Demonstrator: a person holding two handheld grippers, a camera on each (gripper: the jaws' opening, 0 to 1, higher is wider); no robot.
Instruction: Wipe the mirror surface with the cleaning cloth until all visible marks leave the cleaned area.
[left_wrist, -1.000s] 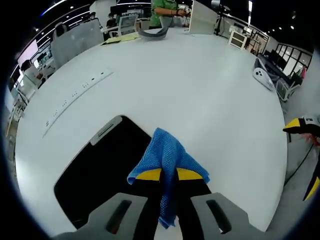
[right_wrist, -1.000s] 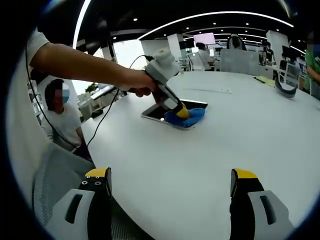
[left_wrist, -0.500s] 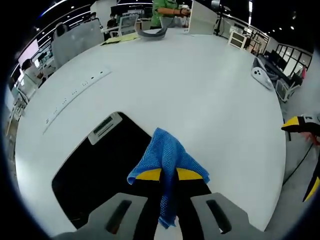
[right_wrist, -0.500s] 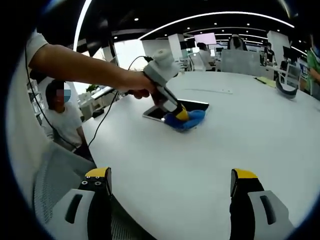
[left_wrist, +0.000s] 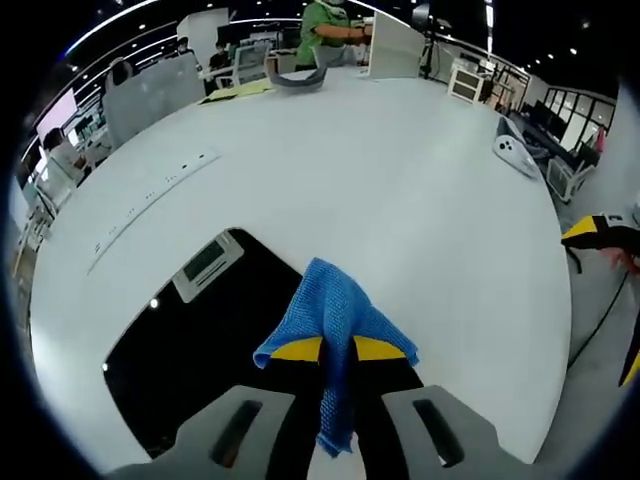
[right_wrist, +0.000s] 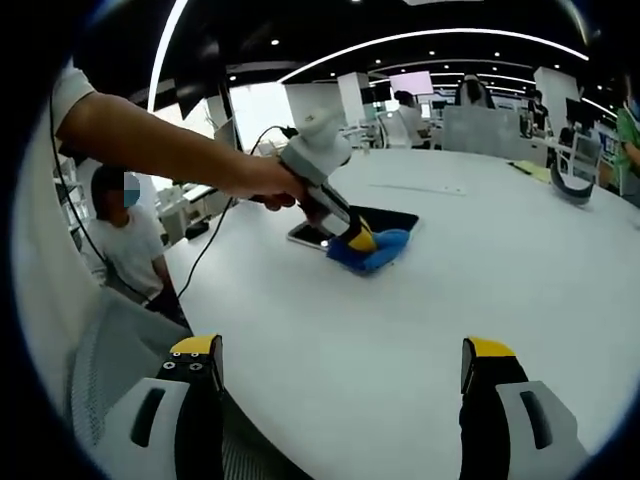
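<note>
Two grippers were mine to mind: the left gripper (left_wrist: 337, 352) stayed clenched on the cleaning cloth (left_wrist: 335, 330), and the right gripper (right_wrist: 340, 375) hung idle, its jaws spread wide apart over bare table (right_wrist: 420, 330).

What had changed over the last second was small. In the left gripper view the mirror (left_wrist: 190, 350) had slid a little toward 7 o'clock against my jaws, and its pale label plate (left_wrist: 205, 265) sat lower and more tilted than a second ago — my hand had shifted, so the camera moved with it, not the mirror. In the right gripper view the left gripper (right_wrist: 358, 240) had drifted toward 7 o'clock along the near edge of the mirror (right_wrist: 385, 218), dragging the cloth (right_wrist: 370, 250) with it. I judged that a wiping stroke was under way along that edge, with the rest of the glass not yet covered.

The mirror was a flat dark rectangle with rounded corners, glossy enough to throw back ceiling lights as small bright dots; I could not make out any marks on it. It lay at 8 o'clock from my left jaws, and the cloth rested at its right edge. The cloth was blue with a knobbly waffle weave, folded to a soft peak at 12 o'clock above my jaw tips, with a tail hanging between them. The table was smooth, matte white and round-edged.
</note>
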